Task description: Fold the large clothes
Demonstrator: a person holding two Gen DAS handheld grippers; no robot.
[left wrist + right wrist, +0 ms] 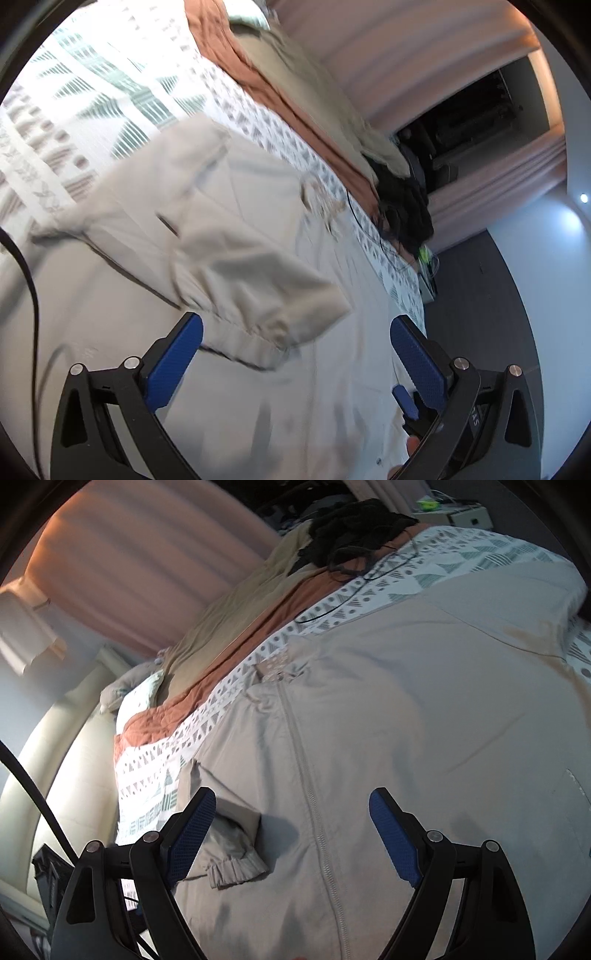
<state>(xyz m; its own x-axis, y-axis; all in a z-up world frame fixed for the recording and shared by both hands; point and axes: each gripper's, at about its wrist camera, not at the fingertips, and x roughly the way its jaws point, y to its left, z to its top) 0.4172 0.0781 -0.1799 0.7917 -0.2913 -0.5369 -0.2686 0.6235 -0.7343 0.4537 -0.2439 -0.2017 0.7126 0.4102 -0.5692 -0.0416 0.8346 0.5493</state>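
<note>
Right wrist, smooth beige zippered jacket (369, 701), elastic cuff (236, 871)

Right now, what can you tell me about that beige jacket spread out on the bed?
The beige jacket is a thin, light, slightly creased garment that lies front up on the patterned bedspread. Its zipper is closed and runs down the middle. One sleeve, with a gathered elastic cuff, is folded inward across the body. A small slit pocket shows at one side. Both pairs of jaws hover open above it; nothing grips it.
</note>
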